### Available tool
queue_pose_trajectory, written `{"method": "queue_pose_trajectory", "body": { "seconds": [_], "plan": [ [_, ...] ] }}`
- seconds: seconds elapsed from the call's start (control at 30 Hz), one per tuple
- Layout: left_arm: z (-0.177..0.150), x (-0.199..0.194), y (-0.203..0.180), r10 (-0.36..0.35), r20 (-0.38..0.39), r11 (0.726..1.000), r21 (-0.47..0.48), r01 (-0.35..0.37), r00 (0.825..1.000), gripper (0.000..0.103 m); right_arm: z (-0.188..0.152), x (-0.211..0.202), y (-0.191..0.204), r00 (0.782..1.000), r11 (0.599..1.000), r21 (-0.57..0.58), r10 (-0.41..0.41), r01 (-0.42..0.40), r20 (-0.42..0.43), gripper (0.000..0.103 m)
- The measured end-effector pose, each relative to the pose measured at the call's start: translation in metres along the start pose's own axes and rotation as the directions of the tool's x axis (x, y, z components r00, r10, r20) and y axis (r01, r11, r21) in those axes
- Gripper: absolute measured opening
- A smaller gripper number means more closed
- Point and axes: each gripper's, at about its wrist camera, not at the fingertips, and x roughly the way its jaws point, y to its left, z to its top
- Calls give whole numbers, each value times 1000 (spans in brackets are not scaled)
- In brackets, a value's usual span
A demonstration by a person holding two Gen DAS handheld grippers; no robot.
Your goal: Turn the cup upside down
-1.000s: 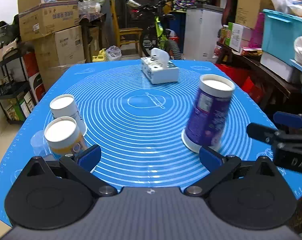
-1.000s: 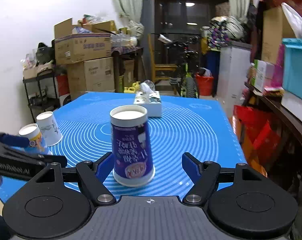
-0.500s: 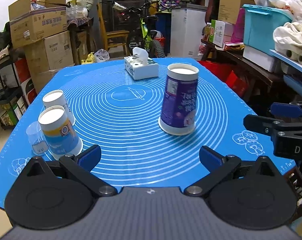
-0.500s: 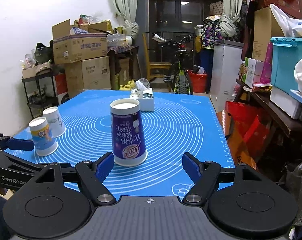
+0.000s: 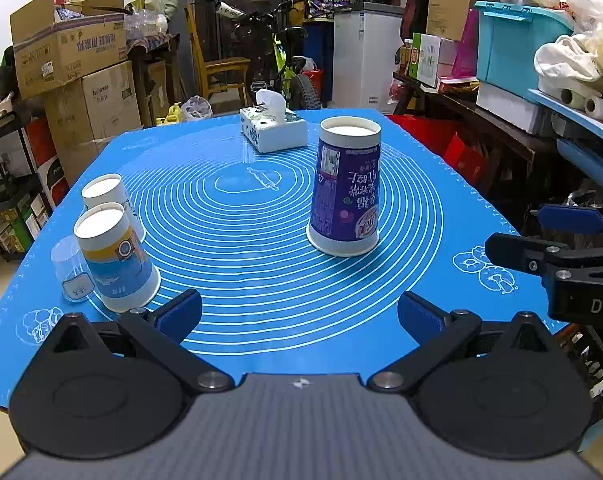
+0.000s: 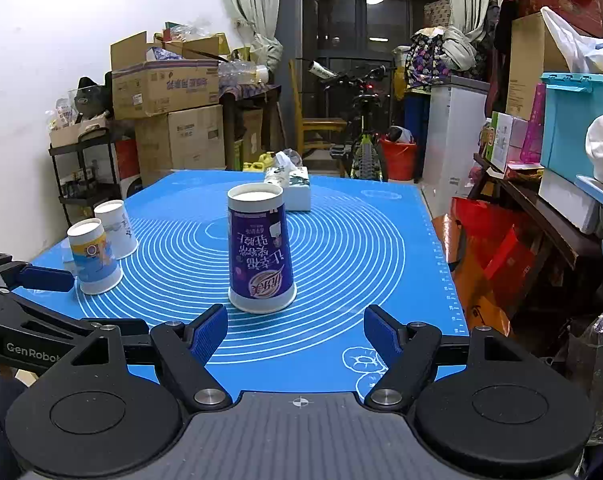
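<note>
Now purple cup (image 6: 260, 252) stands vertical, mouth down, both grippers spread wide, empty.

Glossy printed paper cup (image 5: 346, 192) stands on a smooth, matt blue mat (image 5: 241, 248).

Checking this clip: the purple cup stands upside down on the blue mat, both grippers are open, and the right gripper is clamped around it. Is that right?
Not quite. The right gripper is not clamped around the purple cup: in the right wrist view its jaws stand wide apart, short of the cup and clear of it. The rest holds: the cup stands upside down on the blue mat, and the left gripper is open too.
</note>
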Motion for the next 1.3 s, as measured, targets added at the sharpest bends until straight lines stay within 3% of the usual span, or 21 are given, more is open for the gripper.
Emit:
{"method": "queue_pose_trajectory", "body": {
  "seconds": [1.3],
  "plan": [
    [-3, 5, 4, -2, -17, 1000, -12, 2, 1000, 103, -4, 1, 1, 1000, 1000, 5, 7, -7, -13, 79]
  ]
}}
